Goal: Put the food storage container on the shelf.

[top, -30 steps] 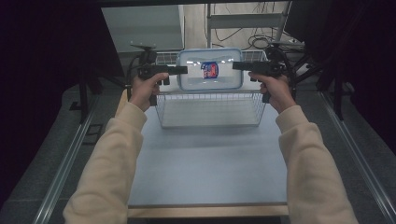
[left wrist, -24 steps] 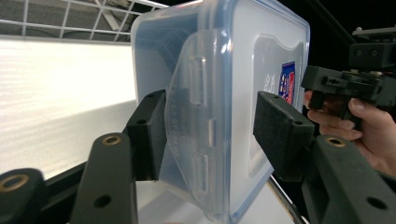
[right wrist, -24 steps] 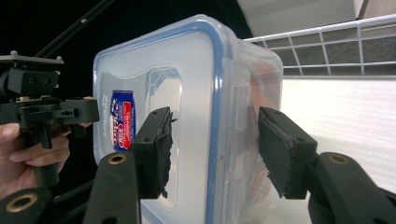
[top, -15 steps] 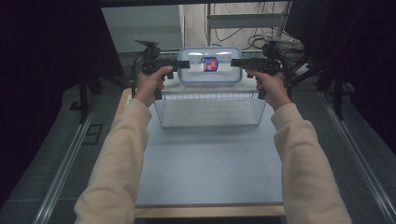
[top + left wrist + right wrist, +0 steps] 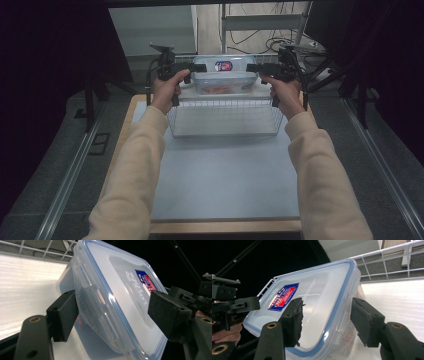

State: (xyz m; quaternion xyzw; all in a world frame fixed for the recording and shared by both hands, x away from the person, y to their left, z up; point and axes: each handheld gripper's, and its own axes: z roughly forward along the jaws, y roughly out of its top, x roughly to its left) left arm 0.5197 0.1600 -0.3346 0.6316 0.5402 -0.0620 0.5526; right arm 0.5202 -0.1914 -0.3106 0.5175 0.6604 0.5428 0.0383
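On the table [image 5: 225,175] stands a wire basket [image 5: 225,117], and over its far side a clear box [image 5: 222,75] with a blue-edged lid is held up, the left gripper [image 5: 192,67] and right gripper [image 5: 252,67] each clamped on one end.

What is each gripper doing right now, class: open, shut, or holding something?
Left gripper: shut on the plastic container, at one end.
Right gripper: shut on the same container, at the other end.
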